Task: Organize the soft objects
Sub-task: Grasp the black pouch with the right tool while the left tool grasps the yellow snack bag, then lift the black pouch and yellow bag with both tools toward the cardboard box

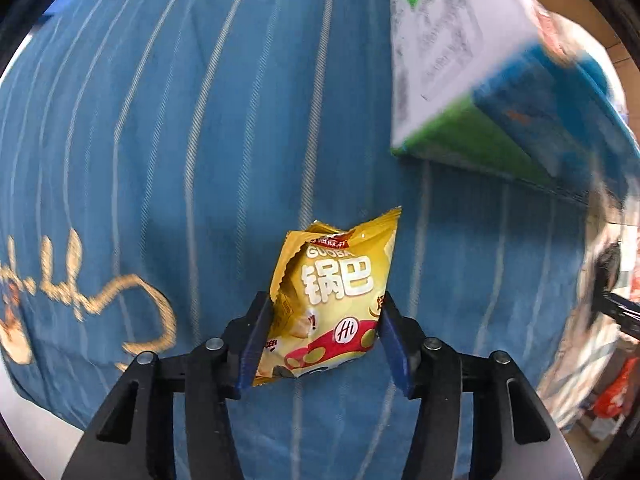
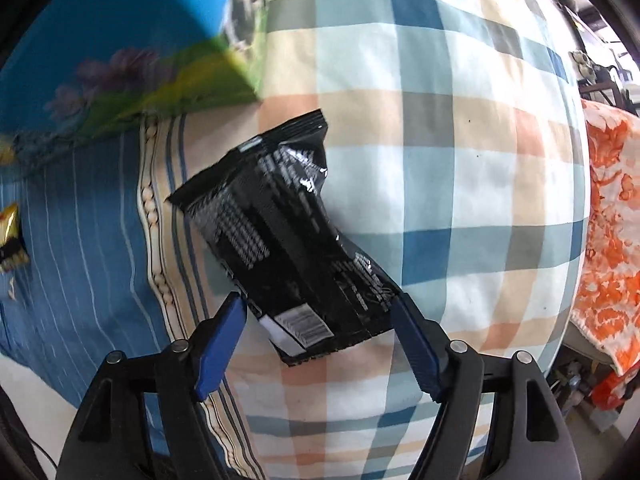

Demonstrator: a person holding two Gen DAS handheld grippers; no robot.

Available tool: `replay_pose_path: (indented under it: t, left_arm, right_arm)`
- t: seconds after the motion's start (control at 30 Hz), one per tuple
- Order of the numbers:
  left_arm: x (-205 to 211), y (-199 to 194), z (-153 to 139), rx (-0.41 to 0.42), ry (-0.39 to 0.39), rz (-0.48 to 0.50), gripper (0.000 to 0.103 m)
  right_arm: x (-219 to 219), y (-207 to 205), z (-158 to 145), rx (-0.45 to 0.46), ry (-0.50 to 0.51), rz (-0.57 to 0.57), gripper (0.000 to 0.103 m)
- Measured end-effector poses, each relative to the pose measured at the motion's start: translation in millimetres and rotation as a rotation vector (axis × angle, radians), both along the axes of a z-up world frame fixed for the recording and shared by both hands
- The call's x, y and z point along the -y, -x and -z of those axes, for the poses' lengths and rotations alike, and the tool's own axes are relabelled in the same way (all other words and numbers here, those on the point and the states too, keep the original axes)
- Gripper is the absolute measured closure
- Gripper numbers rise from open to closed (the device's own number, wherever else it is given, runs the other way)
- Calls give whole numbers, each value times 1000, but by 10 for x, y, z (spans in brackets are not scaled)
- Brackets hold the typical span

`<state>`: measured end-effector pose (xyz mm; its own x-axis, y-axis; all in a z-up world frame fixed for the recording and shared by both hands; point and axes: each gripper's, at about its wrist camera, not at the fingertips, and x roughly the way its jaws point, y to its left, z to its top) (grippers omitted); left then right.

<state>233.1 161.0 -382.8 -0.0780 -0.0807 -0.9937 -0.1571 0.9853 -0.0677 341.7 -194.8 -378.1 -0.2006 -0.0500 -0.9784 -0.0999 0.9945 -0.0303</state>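
Observation:
My left gripper point(image 1: 324, 320) is shut on a yellow snack packet point(image 1: 332, 296) with white characters and holds it upright above the blue striped bedding point(image 1: 200, 140). My right gripper point(image 2: 320, 320) has its blue pads on either side of a black snack packet point(image 2: 288, 240), which slants up to the left over a plaid pillow point(image 2: 460, 160). The packet's lower corners touch both pads. The yellow packet also shows small at the left edge of the right wrist view point(image 2: 10, 236).
A blue and green carton point(image 1: 500, 80) with a white printed side lies on the bedding at the upper right; it shows blurred in the right wrist view point(image 2: 120, 40). An orange floral cloth point(image 2: 608, 232) hangs at the right. A striped pillow edge point(image 2: 160, 220) borders the plaid pillow.

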Motion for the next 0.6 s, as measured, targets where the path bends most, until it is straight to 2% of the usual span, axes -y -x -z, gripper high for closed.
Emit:
replay_pose_path:
  t: [0.07,0.13,0.2,0.37,0.43,0.53,0.6]
  left_arm:
    - [65,104,-16,5,21,-12,54]
    - [165,232,-32,9,42,-22,55]
    - [293,345,-56,12,65,-17,55]
    - [627,559,-66,5,123,2,59]
    - [720,579,-20,3,120,7,59]
    - [783,556,10,3,117,7,59]
    - [860,436,-26,1,117,12,59]
  right_arm:
    - [91,-34,43,-8,-3,12,27]
    - [56,-16,78,-22,-7,28,44]
    - [22,52,91,-30,-6,36,49]
    - [-150,243,17,-93,-59,6,50]
    - [-119,192,-148,-29,-36,12,48]
    - [50,21,-315,54,1,63,22]
    - [171,-115,-318,60,-26,120,22]
